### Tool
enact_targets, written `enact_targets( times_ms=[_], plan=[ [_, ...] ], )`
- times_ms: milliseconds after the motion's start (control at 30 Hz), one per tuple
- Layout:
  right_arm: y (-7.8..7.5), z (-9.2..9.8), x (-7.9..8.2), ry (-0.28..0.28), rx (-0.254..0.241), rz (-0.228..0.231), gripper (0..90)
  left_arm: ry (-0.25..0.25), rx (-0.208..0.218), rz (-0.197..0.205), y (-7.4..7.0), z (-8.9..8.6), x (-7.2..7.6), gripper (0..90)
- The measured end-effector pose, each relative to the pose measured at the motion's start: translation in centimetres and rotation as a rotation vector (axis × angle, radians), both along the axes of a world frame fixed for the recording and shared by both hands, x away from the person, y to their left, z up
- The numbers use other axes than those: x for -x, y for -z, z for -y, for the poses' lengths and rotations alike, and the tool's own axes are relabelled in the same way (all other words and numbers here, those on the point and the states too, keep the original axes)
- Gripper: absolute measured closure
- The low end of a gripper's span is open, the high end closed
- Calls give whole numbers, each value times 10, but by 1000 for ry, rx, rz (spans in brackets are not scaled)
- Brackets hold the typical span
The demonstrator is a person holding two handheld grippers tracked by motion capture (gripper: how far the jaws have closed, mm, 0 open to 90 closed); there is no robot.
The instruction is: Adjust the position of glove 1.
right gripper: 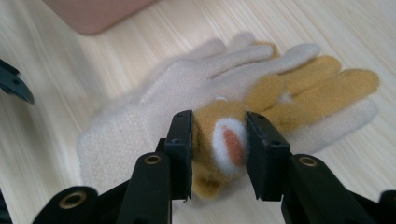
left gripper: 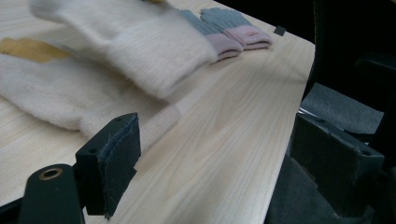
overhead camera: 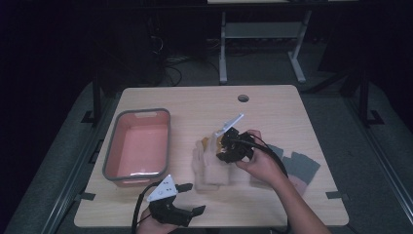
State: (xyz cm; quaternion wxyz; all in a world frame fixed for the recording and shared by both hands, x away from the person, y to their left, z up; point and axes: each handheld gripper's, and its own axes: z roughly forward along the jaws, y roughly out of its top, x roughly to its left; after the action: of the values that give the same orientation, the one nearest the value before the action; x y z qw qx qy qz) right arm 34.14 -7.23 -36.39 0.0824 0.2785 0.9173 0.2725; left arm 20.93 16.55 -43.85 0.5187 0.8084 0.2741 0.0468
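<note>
My right gripper (overhead camera: 221,146) (right gripper: 218,126) is shut on a fuzzy cream-and-mustard glove (overhead camera: 207,144) (right gripper: 299,84), its pads pinching a mustard fold with a white and orange patch. A second cream glove (overhead camera: 210,170) (right gripper: 154,107) lies beside and partly under it on the table. In the left gripper view, the lifted glove (left gripper: 140,42) is a blur above the lying one (left gripper: 51,93). My left gripper (overhead camera: 194,199) (left gripper: 217,135) hovers at the table's front edge, open, with nothing between its jaws.
A pink bin with a grey rim (overhead camera: 114,146) (right gripper: 93,14) stands at the left of the wooden table (overhead camera: 272,112). A pair of grey gloves with pink cuffs (overhead camera: 297,168) (left gripper: 233,28) lies at the right. A round cable hole (overhead camera: 243,98) is near the back edge.
</note>
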Motion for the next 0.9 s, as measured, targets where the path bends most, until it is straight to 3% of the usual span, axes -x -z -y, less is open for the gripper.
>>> enact_targets(
  times_ms=[333,900],
  plan=[
    [6,-34,-10,-60,5,-14,638,-3,1,-3,-2,-3,0,163],
    [43,-44,-23,-76,51,-104,617,-7,9,-6,-1,-3,-1,163]
  ],
)
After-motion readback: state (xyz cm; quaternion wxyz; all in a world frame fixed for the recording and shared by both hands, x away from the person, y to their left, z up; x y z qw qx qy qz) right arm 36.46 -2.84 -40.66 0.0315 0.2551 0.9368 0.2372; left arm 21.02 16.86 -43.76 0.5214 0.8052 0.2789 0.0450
